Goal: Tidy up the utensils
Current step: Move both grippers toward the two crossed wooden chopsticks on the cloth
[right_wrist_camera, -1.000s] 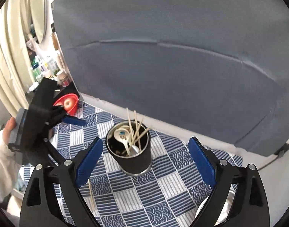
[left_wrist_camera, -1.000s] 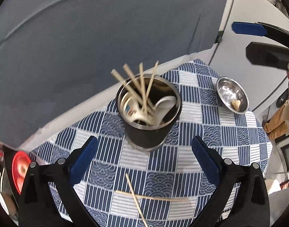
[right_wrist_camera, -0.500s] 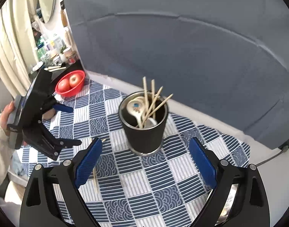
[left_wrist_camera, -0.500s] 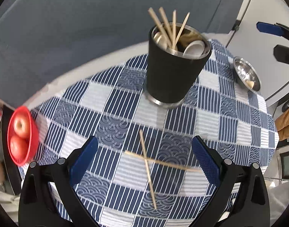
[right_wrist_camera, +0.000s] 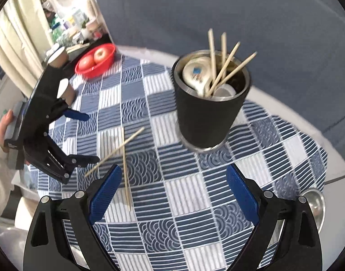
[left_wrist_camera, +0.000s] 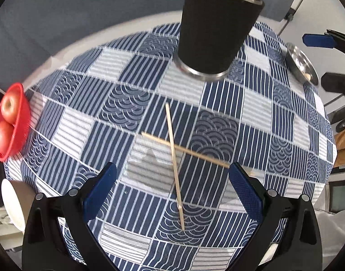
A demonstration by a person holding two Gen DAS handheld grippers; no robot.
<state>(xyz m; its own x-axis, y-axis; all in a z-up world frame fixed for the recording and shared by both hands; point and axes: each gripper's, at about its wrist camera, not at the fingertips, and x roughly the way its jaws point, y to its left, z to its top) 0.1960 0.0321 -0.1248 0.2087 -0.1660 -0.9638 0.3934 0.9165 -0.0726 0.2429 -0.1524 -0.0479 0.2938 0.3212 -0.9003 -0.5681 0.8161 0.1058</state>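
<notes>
Two wooden chopsticks (left_wrist_camera: 174,162) lie crossed on the blue checked tablecloth (left_wrist_camera: 118,103); the right wrist view shows the same chopsticks (right_wrist_camera: 125,155) left of centre. Behind them stands a black utensil holder (left_wrist_camera: 215,33) with a steel rim. Inside the holder (right_wrist_camera: 206,117) are several chopsticks and white spoons. My left gripper (left_wrist_camera: 172,192) hangs open just above the crossed pair, empty. My right gripper (right_wrist_camera: 173,194) is open and empty, in front of the holder. The left gripper (right_wrist_camera: 84,135) also appears in the right wrist view, held by a hand.
A red bowl (left_wrist_camera: 18,122) with two apples sits at the left table edge. A steel dish (left_wrist_camera: 302,64) lies far right. A paper cup (right_wrist_camera: 67,90) stands near the red bowl (right_wrist_camera: 95,61). A grey backdrop rises behind the table.
My left gripper has dropped and moved toward the crossed chopsticks, so the holder slid to the top of its view. My right gripper has come lower and nearer the holder. Both stayed open.
</notes>
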